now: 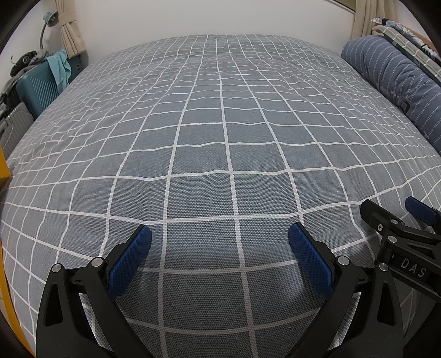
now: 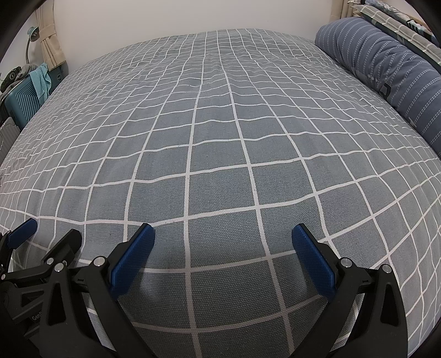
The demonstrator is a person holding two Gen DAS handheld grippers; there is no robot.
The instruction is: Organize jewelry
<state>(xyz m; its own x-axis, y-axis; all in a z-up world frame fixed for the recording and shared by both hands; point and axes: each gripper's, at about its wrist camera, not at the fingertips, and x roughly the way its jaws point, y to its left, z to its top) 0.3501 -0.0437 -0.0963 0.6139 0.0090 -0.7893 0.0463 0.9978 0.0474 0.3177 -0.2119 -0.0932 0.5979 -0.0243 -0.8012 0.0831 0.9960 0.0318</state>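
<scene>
My left gripper (image 1: 220,234) is spread wide with nothing between its 2 blue pads (image 1: 129,264), and it hangs low over the bedsheet (image 1: 209,132). My right gripper (image 2: 223,234) is just as wide open and just as empty, over the same sheet. The 2 tools sit close side by side: from the left wrist camera I see the right one's black frame and blue fingertip at the lower right edge, and from the right wrist camera the left one shows at the lower left edge.

The sheet is grey-blue with a white grid, lightly rippled, and it covers the whole bed. I can see no jewelry in either view, so I cannot tell where it is.

Along the right side of the bed lies a dark blue striped pillow (image 1: 397,79), with folded patterned bedding (image 1: 405,35) stacked behind it. Off the far left corner stands a teal suitcase (image 1: 35,88) with a light blue cloth (image 1: 59,68) draped over it, beside a grey suitcase (image 1: 11,124). A beige curtain (image 1: 70,27) hangs tied against the white wall (image 1: 215,16), next to a gooseneck lamp (image 1: 48,20).
</scene>
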